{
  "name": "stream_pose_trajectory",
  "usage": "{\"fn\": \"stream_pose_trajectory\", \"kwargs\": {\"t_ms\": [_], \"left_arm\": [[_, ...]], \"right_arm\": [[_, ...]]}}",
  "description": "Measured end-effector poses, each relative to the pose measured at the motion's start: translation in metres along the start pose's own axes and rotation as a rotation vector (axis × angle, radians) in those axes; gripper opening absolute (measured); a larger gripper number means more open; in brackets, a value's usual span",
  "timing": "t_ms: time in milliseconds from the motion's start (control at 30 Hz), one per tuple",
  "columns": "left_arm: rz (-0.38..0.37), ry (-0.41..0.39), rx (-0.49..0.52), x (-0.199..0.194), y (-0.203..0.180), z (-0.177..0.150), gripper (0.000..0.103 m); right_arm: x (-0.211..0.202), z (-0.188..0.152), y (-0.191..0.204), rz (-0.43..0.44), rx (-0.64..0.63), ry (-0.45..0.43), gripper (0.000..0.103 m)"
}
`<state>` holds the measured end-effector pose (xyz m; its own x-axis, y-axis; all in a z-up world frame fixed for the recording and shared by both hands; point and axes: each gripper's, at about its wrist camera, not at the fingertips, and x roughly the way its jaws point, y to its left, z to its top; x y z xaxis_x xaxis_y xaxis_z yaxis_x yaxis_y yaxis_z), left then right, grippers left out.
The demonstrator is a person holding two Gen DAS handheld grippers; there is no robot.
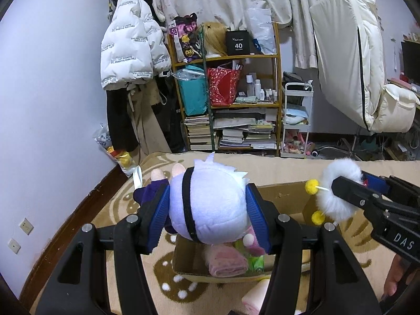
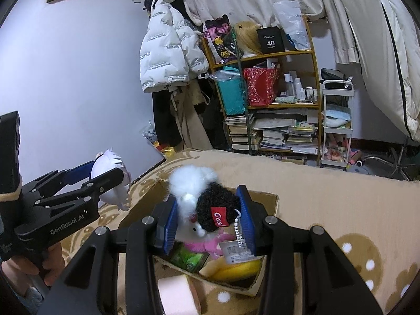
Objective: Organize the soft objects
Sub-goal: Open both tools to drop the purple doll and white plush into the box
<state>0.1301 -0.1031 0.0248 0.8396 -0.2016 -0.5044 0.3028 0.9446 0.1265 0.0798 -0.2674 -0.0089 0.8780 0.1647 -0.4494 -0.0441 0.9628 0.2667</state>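
Two tools side by side above cardboard box (image 1: pixel 286 194), tilted down, left tool (image 1: pixel 207 210) clamping white-haired doll (image 1: pixel 210 202), right tool (image 2: pixel 210 218) clamping fluffy plush (image 2: pixel 207 207).

White-haired plush doll (image 1: pixel 210 204): pale lilac-white head, black strap across it, dark purple clothes, pink feet. Left gripper (image 1: pixel 207 210): black body, blue ribbed pads. Right gripper (image 2: pixel 210 218): same black with blue pads. Fluffy toy (image 2: pixel 194 183) at 12 o'clock in the right wrist view: white fur, black curly patch, red tag with white "Cool" lettering, white bead chain; yellow pompoms in the left wrist view. Cardboard box (image 2: pixel 265 197): plain brown. Inside it: pink rolled towel (image 1: pixel 228 262), green packet (image 2: pixel 189 258), yellow plush (image 2: pixel 236 267), pink plush (image 2: pixel 207 244). Blanket (image 2: pixel 328 202): tan with brown shapes and white dots. Wall (image 1: pixel 52 78): pale lilac. Puffer jacket (image 1: pixel 131 47) at 11 o'clock: white with dark lettering.
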Motion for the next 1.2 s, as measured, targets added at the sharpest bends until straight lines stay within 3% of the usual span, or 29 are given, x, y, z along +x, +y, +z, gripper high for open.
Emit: {"fn": "stream_pose_trajectory", "kwargs": {"t_ms": [567,1200], "left_arm": [[-0.047,0.070,-0.034,0.037,0.001,-0.016,0.057],[-0.068,0.141,0.023,0.055,-0.016,-0.040,0.058]], "right_arm": [[0.028,-0.009,-0.011,0.022,0.023,0.020,0.044],[0.044,-0.027,-0.015,0.037,0.026,0.085,0.045]]}}
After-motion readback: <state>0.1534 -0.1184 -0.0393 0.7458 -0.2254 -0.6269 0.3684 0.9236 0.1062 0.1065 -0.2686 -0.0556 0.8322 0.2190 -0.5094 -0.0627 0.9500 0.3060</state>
